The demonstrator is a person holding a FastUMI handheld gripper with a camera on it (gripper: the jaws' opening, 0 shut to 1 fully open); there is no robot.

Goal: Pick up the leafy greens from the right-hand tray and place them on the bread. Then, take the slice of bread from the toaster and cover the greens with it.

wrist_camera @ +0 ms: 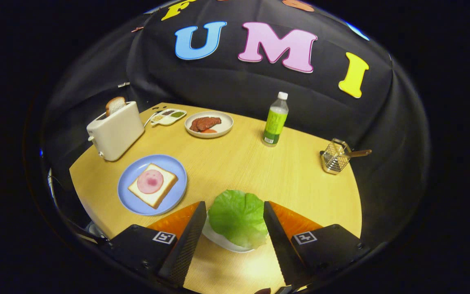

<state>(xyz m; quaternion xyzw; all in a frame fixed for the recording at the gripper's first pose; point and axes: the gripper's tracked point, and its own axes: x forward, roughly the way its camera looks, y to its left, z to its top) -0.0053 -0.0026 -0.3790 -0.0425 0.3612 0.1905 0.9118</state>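
Observation:
A green lettuce leaf [237, 216] lies on a small white plate [225, 243] near the table's front edge. My gripper [233, 205] is open, one finger on each side of the leaf and its tips close against the leaf's edges. Beyond the left finger, a blue plate [135, 204] carries a bread slice [153, 185] topped with a round pink ham slice. Farther back on the left stands a white toaster [116, 130] with a toasted bread slice [115, 105] sticking out of its slot.
At the back of the wooden table [239, 163] are a white plate of dark meat slices [209, 123], a small divided condiment dish [168, 116] and a green bottle [276, 120]. A wire basket with a handle [335, 157] sits at the right edge.

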